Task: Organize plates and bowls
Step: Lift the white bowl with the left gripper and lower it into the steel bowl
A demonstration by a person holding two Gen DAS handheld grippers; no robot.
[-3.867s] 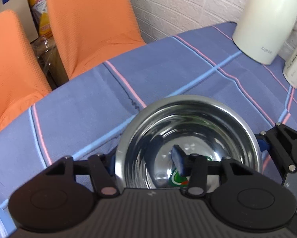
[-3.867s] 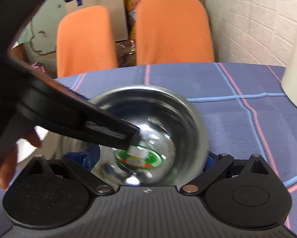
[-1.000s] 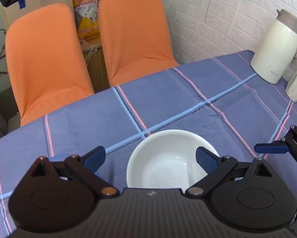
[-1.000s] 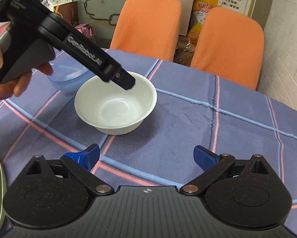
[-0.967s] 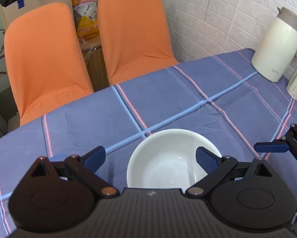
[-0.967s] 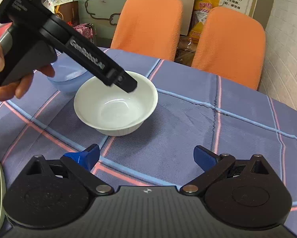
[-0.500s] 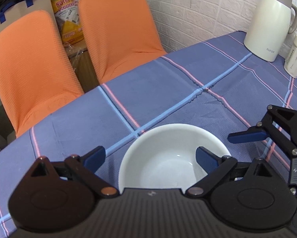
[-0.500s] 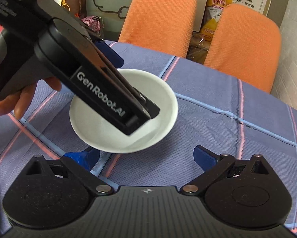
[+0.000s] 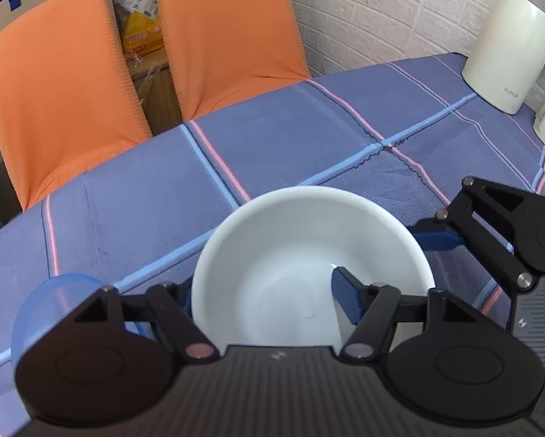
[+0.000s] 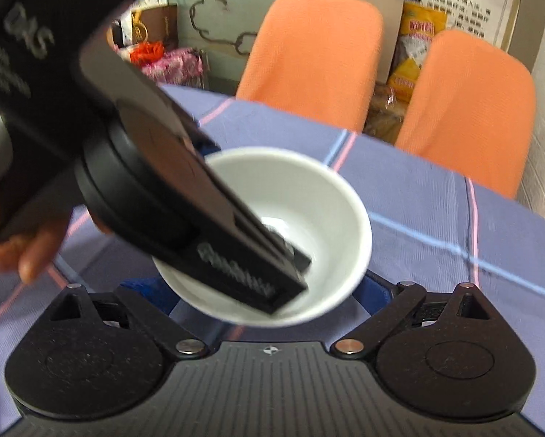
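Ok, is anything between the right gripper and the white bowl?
Yes, the left gripper itself. It is shut on the white bowl, one finger inside, and its body lies across the bowl's near side, in front of the open right gripper. Nothing else visible is between them.

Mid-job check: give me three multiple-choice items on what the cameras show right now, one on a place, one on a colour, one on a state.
1. Where is the white jug?
A. on a chair
B. on the table's far right, by the brick wall
C. inside the bowl

2. What colour are the two chairs?
A. orange
B. green
C. black

3. How does the left gripper stand on the white bowl?
A. open beside it
B. closed on its near rim
C. far above it

Answers: 1 B, it stands on the cloth by the wall. 2 A, both covers are orange. 3 B, one finger sits inside, one outside.
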